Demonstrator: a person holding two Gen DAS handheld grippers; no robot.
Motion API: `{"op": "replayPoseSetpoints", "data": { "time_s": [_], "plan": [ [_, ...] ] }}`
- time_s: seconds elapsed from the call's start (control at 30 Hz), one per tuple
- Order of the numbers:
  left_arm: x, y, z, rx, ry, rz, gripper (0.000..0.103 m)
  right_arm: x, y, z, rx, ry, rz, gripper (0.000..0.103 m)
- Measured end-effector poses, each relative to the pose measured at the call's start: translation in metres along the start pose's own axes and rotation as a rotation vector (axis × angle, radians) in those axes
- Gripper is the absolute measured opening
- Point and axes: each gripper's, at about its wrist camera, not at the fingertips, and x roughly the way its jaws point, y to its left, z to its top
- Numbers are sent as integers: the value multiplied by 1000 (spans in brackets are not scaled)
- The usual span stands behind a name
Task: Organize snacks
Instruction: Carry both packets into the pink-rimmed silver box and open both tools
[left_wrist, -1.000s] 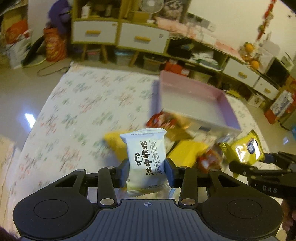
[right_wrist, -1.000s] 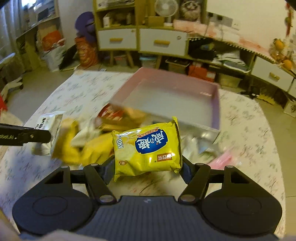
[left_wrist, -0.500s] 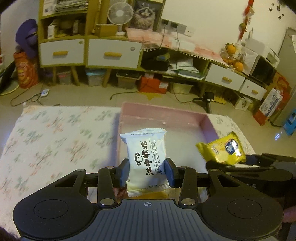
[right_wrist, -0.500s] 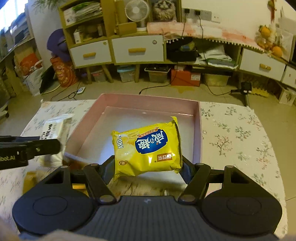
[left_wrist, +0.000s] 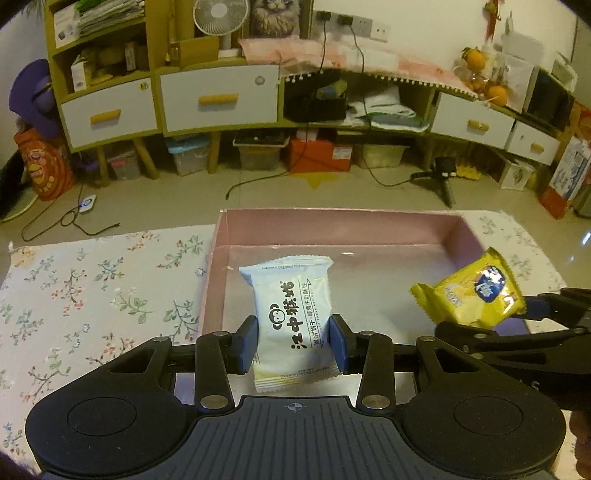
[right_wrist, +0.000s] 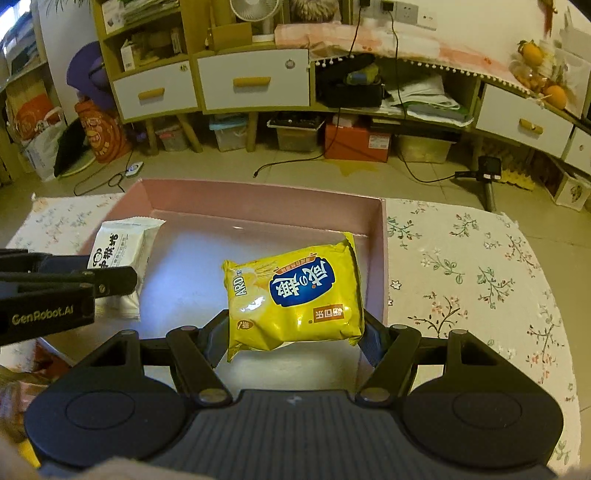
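The left gripper (left_wrist: 294, 343) was pinching a white rectangular foil snack packet with black printed characters (left_wrist: 291, 321) by its lower half, the blue pads pressed against both side edges. The packet stood upright over the near left corner of the shallow pink rectangular tray (left_wrist: 332, 230), clear of the tray floor. The right gripper (right_wrist: 295, 332) was clamped on a yellow foil snack bag with a blue label (right_wrist: 295, 295), gripped across its width (label inverted toward the camera) and held over the right half of the same tray, near its right wall (right_wrist: 384, 258). In the left wrist view the yellow bag (left_wrist: 472, 291) appeared at the tray's right edge. The tray floor was bare and sat on a white floral-print tablecloth (right_wrist: 461, 266), its far wall at the table's far edge.
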Motion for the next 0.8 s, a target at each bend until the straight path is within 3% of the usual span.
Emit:
{"op": "replayPoseSetpoints", "data": {
  "time_s": [0.13, 0.23, 0.27, 0.3, 0.5, 0.8],
  "plan": [
    [4, 1, 0, -22, 5, -5, 40, -1, 2, 1, -15, -3, 4, 68],
    [1, 0, -1, -16, -9, -20, 42, -9, 5, 1, -23, -26, 11, 82],
    [0, -1, 0, -13, -12, -22, 49, -11, 5, 2, -26, -35, 13, 84],
    [-3, -2, 0, -12, -18, -23, 56, -14, 5, 2, -32, -42, 16, 84],
    [-22, -4, 2, -18, -36, -45, 70, -30, 6, 5, -53, -58, -3, 86],
    [-57, 1, -5, -31, -38, -45, 76, -58, 6, 0, -46, -84, -12, 88]
  ]
}}
